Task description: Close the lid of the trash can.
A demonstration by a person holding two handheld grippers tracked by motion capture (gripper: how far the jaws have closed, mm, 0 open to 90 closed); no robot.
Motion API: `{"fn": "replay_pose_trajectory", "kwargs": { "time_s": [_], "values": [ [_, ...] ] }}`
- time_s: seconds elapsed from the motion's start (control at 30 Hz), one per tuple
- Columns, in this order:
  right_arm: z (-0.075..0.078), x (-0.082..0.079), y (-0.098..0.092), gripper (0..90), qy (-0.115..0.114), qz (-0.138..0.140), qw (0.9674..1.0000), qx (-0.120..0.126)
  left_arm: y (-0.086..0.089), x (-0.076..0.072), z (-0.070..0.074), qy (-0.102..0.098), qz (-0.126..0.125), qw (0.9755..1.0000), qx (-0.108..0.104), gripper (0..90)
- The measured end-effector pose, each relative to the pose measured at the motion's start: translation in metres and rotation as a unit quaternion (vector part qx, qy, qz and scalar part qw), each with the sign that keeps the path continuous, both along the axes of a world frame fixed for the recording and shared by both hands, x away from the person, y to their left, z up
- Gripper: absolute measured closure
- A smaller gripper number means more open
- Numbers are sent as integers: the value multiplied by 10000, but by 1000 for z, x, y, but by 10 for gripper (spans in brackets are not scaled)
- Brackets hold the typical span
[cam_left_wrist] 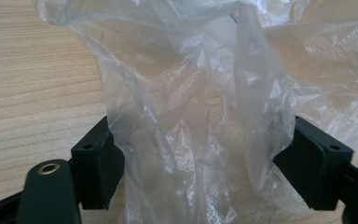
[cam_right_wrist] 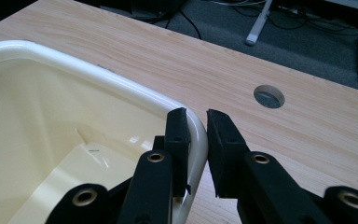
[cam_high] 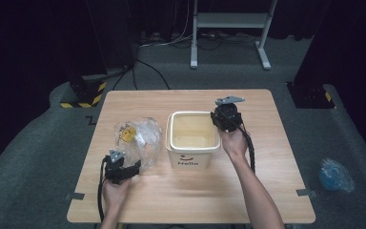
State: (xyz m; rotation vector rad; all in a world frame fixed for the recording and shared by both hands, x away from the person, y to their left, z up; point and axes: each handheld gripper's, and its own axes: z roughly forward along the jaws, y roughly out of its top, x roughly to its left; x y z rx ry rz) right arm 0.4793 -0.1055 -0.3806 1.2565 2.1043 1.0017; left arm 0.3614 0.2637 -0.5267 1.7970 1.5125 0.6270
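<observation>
From the high view, one cream plastic bin (cam_high: 193, 138) sits mid-frame on the light wood worktop (cam_high: 267, 191), with "Hello" and a little smile printed on its front. Left of it lies one crumpled clear plastic bag (cam_high: 138, 138) with a yellow round thing inside. The left tongs (cam_high: 136, 168) are at the bag's lower edge, the right tongs (cam_high: 218, 125) at the bin's right rim. Grey carpet all round, dark curtains, a blue bag (cam_high: 334, 175) on the floor at right.

Left gripper view: the tongs (cam_left_wrist: 200, 161) are spread wide, with the bag (cam_left_wrist: 191, 102) bunched between the pads.

Right gripper view: the tongs (cam_right_wrist: 196, 140) are pinching the bin's rim (cam_right_wrist: 121, 88) at a corner. One round cable hole (cam_right_wrist: 269, 96) shows upper right.
</observation>
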Motion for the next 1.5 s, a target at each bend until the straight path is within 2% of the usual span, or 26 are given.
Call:
{"fn": "replay_pose_trajectory", "kwargs": {
  "time_s": [0.9, 1.5],
  "values": [
    [-2, 1, 12, 791, -108, -24, 9999, -74, 0, 0, 0, -4, 7, 10000, -3, 225],
    [-5, 4, 16, 790, -94, -54, 9999, -105, 0, 0, 0, -3, 8, 10000, 1, 225]
  ]
}}
